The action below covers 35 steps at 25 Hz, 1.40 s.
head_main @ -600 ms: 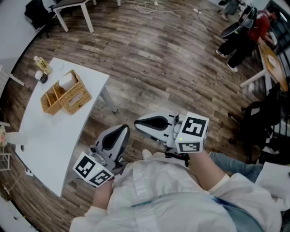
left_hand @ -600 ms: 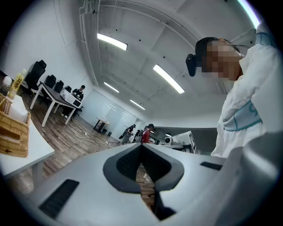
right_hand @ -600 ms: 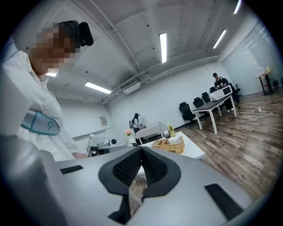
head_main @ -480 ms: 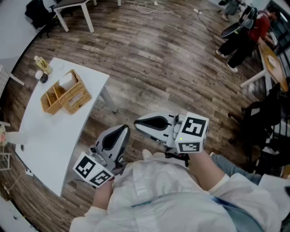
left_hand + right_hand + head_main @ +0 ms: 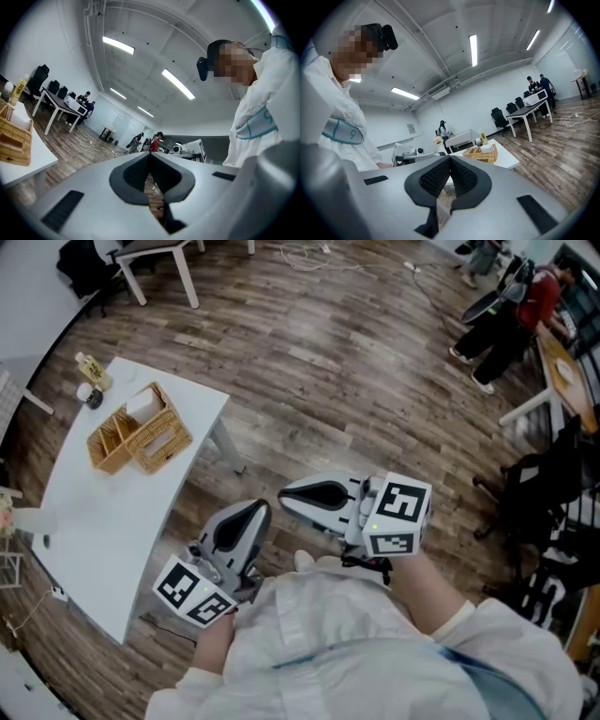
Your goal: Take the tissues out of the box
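Your left tongs and right tongs are both pressed together with nothing between them, close to your chest. The white tissues sit in the woven wicker basket on the white table, well apart from both.

Wood plank floor, white table, perhaps office desks

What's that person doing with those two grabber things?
A person holds one grabber in each hand, close to the chest. The left gripper and the right gripper are both shut, with nothing in them. The wicker basket stands on the white table, off to the person's left. The white stuff inside it looks like the tissues. Neither grabber is near it, so the job hasn't started.
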Each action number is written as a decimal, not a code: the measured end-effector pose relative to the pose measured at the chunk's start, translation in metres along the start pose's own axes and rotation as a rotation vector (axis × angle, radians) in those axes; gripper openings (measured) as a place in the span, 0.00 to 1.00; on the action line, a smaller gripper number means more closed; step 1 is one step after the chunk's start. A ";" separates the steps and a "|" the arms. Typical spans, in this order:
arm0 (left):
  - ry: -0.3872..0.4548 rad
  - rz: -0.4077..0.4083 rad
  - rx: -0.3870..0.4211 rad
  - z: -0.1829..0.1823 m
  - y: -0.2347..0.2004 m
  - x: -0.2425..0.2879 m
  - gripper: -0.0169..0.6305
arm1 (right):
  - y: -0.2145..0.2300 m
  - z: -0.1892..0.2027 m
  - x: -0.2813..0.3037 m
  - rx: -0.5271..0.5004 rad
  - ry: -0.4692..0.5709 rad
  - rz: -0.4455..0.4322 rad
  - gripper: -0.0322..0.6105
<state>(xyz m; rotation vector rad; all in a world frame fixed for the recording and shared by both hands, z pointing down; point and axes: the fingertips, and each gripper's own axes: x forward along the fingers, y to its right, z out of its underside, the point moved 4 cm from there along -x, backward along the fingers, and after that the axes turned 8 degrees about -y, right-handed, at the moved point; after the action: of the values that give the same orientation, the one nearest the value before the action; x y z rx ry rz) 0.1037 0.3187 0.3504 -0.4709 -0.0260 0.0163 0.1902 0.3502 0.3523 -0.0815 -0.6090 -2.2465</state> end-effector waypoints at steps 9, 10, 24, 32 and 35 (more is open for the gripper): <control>0.001 0.001 -0.005 0.001 0.000 -0.001 0.03 | -0.001 -0.002 0.003 0.023 0.023 -0.029 0.10; 0.000 0.001 -0.006 0.001 0.000 0.000 0.03 | 0.000 -0.002 0.003 0.024 0.020 -0.029 0.10; 0.006 -0.021 -0.017 -0.004 -0.016 0.010 0.03 | 0.021 -0.008 0.011 0.042 0.007 -0.064 0.11; 0.028 -0.070 -0.031 -0.014 -0.041 -0.002 0.03 | 0.038 -0.021 0.035 0.044 -0.018 -0.100 0.11; 0.034 -0.078 -0.032 -0.023 -0.060 -0.013 0.03 | 0.043 -0.028 0.059 0.036 -0.030 -0.111 0.11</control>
<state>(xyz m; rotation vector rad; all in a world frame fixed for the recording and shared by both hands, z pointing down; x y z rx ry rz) 0.0923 0.2548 0.3573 -0.5023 -0.0113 -0.0683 0.1842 0.2728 0.3589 -0.0650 -0.6852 -2.3434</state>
